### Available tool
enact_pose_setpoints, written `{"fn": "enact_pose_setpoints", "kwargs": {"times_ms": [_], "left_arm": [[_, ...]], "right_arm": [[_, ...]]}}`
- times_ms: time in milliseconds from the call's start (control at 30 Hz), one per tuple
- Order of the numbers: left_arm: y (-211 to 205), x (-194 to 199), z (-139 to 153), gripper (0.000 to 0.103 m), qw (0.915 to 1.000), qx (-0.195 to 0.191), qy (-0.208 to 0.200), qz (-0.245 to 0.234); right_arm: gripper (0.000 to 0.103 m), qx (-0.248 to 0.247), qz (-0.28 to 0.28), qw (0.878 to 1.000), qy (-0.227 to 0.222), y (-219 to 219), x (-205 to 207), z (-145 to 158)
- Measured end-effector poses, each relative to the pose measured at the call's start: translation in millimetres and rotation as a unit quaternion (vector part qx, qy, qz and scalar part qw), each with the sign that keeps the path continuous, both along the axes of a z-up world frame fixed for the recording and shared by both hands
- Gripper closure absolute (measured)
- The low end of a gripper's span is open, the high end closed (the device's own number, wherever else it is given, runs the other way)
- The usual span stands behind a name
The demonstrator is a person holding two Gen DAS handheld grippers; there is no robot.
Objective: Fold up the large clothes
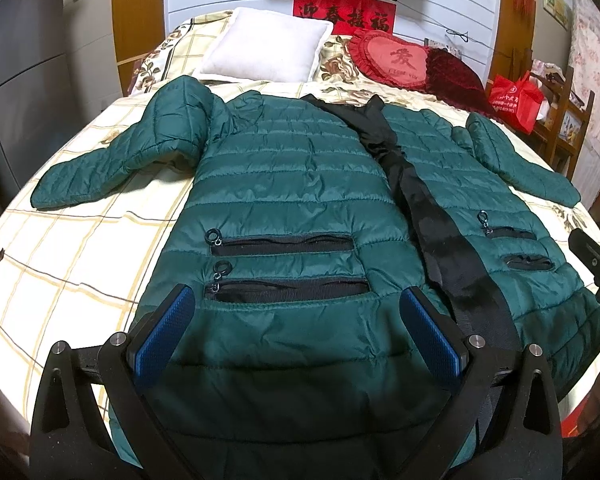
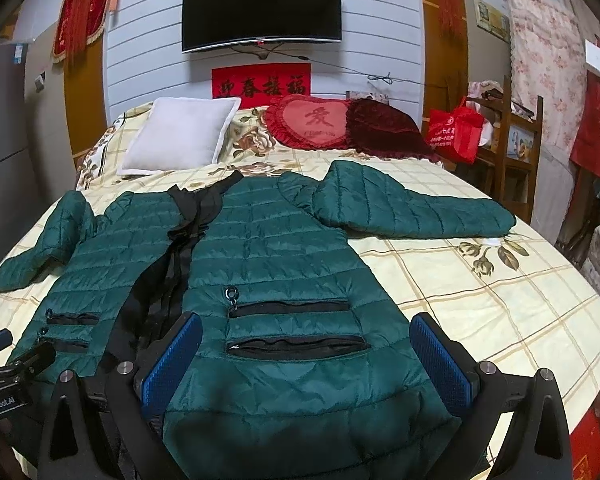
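A dark green quilted jacket (image 1: 284,184) lies spread flat, front up, on the bed, sleeves out to both sides, with a black lining strip (image 1: 432,224) down its open front. It also shows in the right wrist view (image 2: 284,248). My left gripper (image 1: 300,312) is open and empty, hovering over the hem of the jacket's left half. My right gripper (image 2: 306,344) is open and empty over the hem of the right half. The right gripper's body shows at the left wrist view's right edge (image 1: 596,264).
The bed (image 1: 72,240) has a cream checked cover. A white pillow (image 1: 264,46), a red heart cushion (image 1: 396,60) and a dark red cushion (image 2: 384,128) lie at its head. A wooden shelf with a red bag (image 2: 456,134) stands to the right. A TV (image 2: 260,10) hangs on the wall.
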State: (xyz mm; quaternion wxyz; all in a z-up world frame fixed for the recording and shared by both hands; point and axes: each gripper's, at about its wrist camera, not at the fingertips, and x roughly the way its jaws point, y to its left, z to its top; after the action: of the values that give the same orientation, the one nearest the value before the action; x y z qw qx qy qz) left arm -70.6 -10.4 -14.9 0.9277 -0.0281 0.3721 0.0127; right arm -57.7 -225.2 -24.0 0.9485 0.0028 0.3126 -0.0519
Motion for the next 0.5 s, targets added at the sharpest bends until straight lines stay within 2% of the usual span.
{"fn": "enact_pose_setpoints", "kwargs": {"times_ms": [500], "left_arm": [[-0.5, -0.2, -2.6, 0.0, 1.0, 0.0, 0.0, -0.001]], "right_arm": [[0.0, 0.006, 0.002, 1.0, 0.002, 1.1, 2.0, -1.0]]}}
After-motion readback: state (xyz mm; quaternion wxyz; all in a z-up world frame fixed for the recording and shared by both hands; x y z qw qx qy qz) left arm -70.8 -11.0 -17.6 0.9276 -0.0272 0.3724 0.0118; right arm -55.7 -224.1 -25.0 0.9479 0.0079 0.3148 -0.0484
